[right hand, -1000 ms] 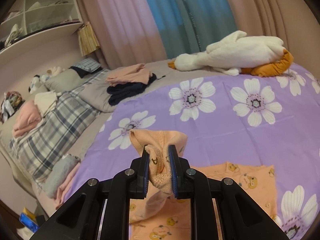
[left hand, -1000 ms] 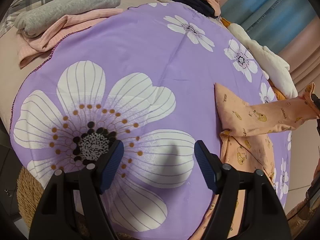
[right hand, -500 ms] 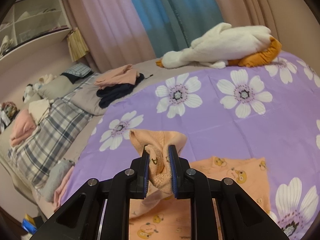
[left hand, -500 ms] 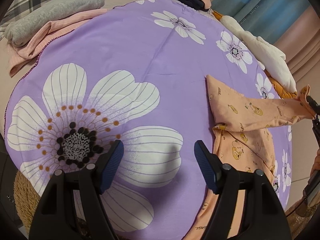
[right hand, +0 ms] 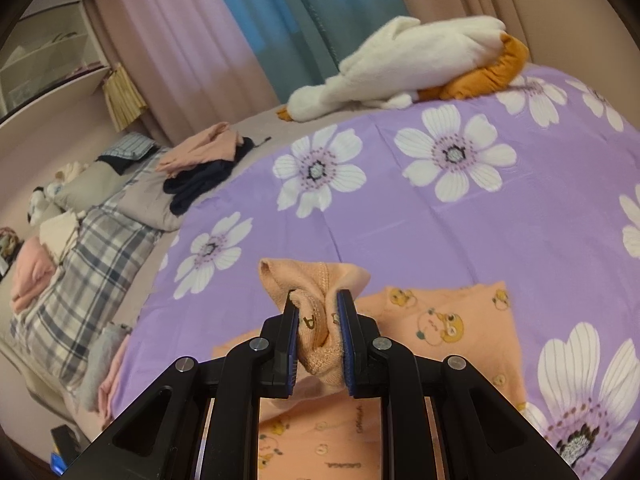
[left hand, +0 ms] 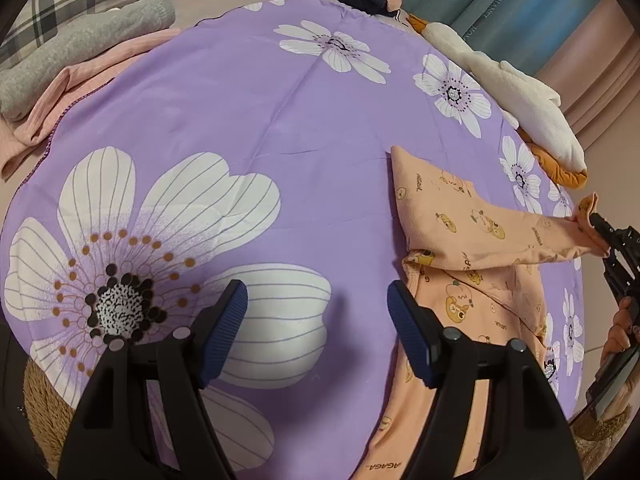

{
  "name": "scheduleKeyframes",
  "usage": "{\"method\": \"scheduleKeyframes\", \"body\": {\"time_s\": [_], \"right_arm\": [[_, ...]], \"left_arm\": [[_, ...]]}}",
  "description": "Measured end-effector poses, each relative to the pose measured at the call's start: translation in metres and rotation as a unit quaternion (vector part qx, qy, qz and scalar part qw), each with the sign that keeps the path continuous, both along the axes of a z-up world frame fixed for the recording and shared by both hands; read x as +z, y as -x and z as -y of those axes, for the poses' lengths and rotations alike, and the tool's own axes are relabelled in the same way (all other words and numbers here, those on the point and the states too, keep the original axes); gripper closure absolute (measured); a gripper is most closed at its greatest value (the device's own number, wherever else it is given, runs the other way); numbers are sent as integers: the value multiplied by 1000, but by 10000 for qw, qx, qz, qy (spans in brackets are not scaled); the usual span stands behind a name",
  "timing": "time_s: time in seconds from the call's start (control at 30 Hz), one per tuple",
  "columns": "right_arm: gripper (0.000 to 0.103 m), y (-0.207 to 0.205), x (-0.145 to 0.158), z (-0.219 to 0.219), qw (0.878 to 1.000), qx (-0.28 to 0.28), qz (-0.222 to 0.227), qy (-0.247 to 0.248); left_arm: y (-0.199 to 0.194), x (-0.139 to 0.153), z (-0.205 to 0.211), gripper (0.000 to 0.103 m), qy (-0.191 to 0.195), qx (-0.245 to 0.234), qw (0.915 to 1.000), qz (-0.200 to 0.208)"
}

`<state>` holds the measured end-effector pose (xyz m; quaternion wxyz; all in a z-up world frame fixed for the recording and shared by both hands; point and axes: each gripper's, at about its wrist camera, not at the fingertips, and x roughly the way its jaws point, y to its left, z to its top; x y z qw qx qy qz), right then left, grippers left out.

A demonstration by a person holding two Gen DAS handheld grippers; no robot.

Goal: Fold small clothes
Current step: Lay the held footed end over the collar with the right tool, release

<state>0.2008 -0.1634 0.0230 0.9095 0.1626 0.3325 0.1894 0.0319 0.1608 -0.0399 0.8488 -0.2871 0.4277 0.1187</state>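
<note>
A small peach garment with bear prints [left hand: 472, 280] lies on the purple flowered sheet [left hand: 248, 112], at the right of the left wrist view. One part of it is lifted and stretched toward the right, where my right gripper [left hand: 596, 220] is shut on its ribbed cuff [right hand: 318, 344]. In the right wrist view the cuff is bunched between the blue pads, with the rest of the garment [right hand: 436, 320] flat below. My left gripper [left hand: 318, 320] hangs open over the sheet just left of the garment, nothing between its fingers.
A white and orange plush goose [right hand: 400, 64] lies at the sheet's far edge. A folded grey and pink pile [left hand: 80, 52] sits beside the sheet, dark and peach clothes [right hand: 204, 164] farther off. A plaid blanket [right hand: 88, 264] covers the bed. A hand [left hand: 618, 328] shows at the right edge.
My left gripper has drifted toward the garment, which now sits closer to its right finger. My right gripper has sunk lower over the sheet, still holding the cuff.
</note>
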Motion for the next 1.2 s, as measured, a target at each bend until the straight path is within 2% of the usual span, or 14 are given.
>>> {"method": "scheduleKeyframes", "body": {"time_s": [0.33,0.53,0.67,0.9,1.2], "right_arm": [[84,-3,-18,12,9997,-94,-203,7],[84,-4,-33,21,9992,-170,-363,8],[84,-6,-49,27,9983,-211,-542,73],[84,-10,-70,41,9966,-359,-748,-18],[84,-15,-96,62,9924,-567,-1086,-86]], "left_arm": [[-12,1,12,31,11,-191,9998,-6],[-27,3,19,45,97,-421,9990,124],[-45,6,22,49,70,-550,9983,162],[-78,9,22,50,211,-741,9968,203],[-107,-1,31,52,169,-941,9954,28]]}}
